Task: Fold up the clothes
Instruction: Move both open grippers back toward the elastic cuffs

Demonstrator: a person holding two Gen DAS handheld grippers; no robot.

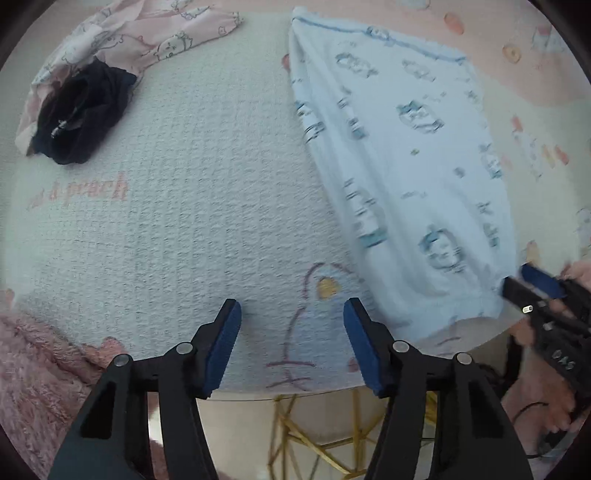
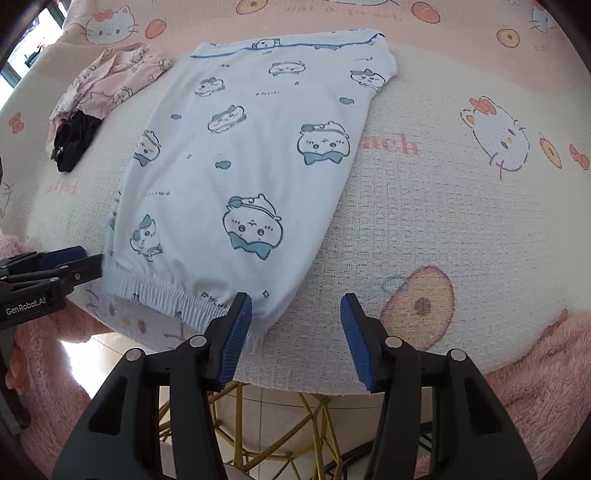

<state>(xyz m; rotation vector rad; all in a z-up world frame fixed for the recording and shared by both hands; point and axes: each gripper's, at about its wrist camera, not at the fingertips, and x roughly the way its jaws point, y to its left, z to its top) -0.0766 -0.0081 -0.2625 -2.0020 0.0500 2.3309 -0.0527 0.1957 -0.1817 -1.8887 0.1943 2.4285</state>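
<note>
A pale blue pair of cartoon-print trousers [image 2: 251,155] lies folded lengthwise on the table, its elastic waistband [image 2: 166,295] at the near edge; it also shows in the left wrist view [image 1: 402,177]. My left gripper [image 1: 291,343] is open and empty over the bare cloth to the left of the trousers. My right gripper [image 2: 295,332] is open, its left finger [image 2: 236,332] over the waistband's right corner. In the right wrist view the left gripper [image 2: 70,264] sits beside the waistband's left corner. In the left wrist view the right gripper [image 1: 532,284] sits at the trousers' near right corner.
A pink printed garment [image 2: 110,81] and a black garment [image 2: 74,140] lie bunched at the far left; both show in the left wrist view, pink [image 1: 147,33] and black [image 1: 81,114]. The table wears a white and pink cartoon cloth [image 2: 443,206]. Gold table legs [image 2: 314,424] show below the edge.
</note>
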